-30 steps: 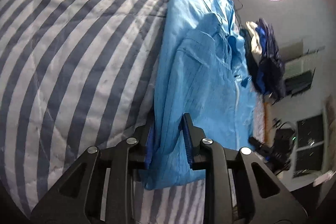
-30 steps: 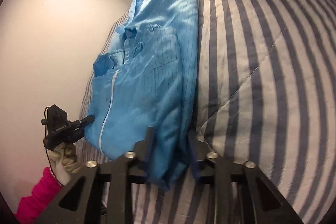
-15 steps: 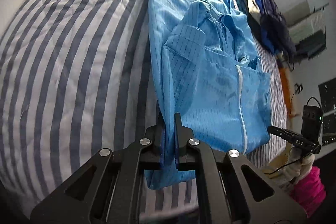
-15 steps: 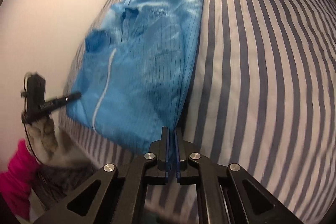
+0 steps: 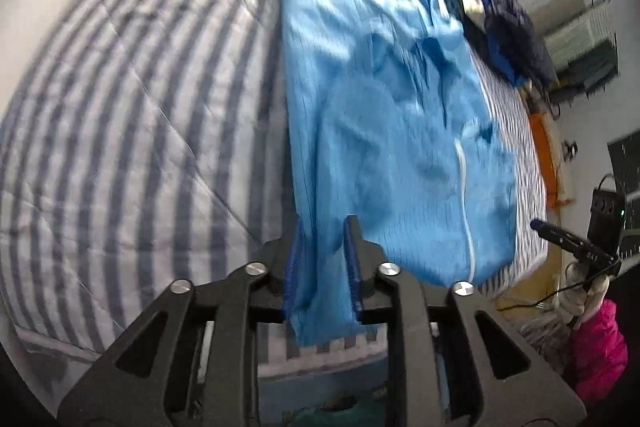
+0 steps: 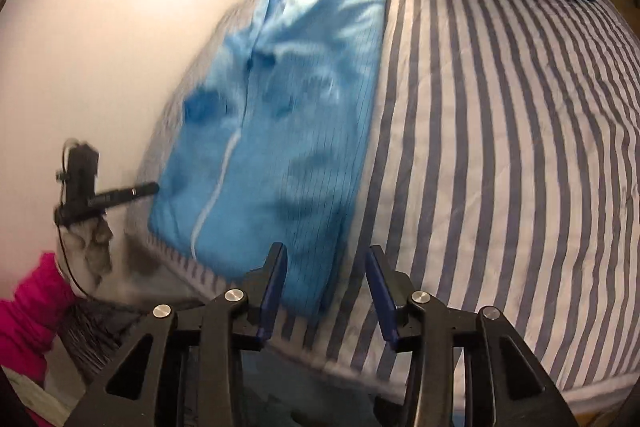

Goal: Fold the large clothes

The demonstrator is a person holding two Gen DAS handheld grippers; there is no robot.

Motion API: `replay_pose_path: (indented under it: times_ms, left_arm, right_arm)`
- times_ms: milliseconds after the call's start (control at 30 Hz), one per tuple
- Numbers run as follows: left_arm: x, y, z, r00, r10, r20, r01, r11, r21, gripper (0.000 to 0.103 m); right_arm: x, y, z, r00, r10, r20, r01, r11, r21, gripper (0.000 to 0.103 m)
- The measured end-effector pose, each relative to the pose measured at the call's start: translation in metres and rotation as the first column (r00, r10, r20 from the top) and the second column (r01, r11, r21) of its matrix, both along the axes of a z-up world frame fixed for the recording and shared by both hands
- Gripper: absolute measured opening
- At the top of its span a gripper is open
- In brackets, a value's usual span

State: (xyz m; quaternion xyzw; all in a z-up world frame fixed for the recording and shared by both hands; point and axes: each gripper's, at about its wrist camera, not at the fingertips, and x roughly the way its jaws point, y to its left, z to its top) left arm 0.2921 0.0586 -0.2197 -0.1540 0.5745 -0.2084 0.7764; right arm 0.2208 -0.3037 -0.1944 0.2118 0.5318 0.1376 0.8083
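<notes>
Left gripper (image 5: 320, 259), black with blue pads, jaws opening, a fold of the blue garment (image 5: 384, 115) hanging between them near the bed's near edge; whether the pads still press the cloth cannot be told. Right gripper (image 6: 326, 279), jaws opening and clearly apart, framing the garment's (image 6: 280, 131) near corner without gripping it.

Garment folded lengthwise into a long strip on the striped bedcover (image 5: 120, 99), white zipper line running along it, lying along one side of the bed from the near edge toward the far end.

Left wrist view only: a pile of dark clothes (image 5: 508, 27) beyond the garment, plus the person's gloved hand (image 5: 580, 291) and pink sleeve (image 5: 596, 351) at the right edge. Right wrist view only: a plain wall (image 6: 100, 47) beside the bed, the same pile at the far corner.
</notes>
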Motion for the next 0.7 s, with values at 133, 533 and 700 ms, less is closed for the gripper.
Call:
replay_pose_path:
  times_ms: [133, 533, 700]
  left_arm:
    - [0.01, -0.001, 0.007, 0.999, 0.018, 0.035, -0.017, 1.0, -0.025, 0.023]
    - [0.046, -0.045, 0.008, 0.986, -0.042, 0.16, 0.026, 0.995, 0.097, 0.0]
    - [0.06, -0.03, 0.006, 0.983, 0.005, 0.181, -0.026, 0.993, 0.114, 0.0]
  right_arm:
    - [0.026, 0.004, -0.006, 1.0, 0.022, 0.011, -0.022, 0.999, -0.026, 0.043]
    - [0.085, 0.047, -0.014, 0.994, 0.093, 0.061, -0.078, 0.973, -0.217, 0.0]
    - [0.097, 0.043, -0.032, 0.997, 0.066, 0.028, -0.056, 0.958, -0.282, 0.0]
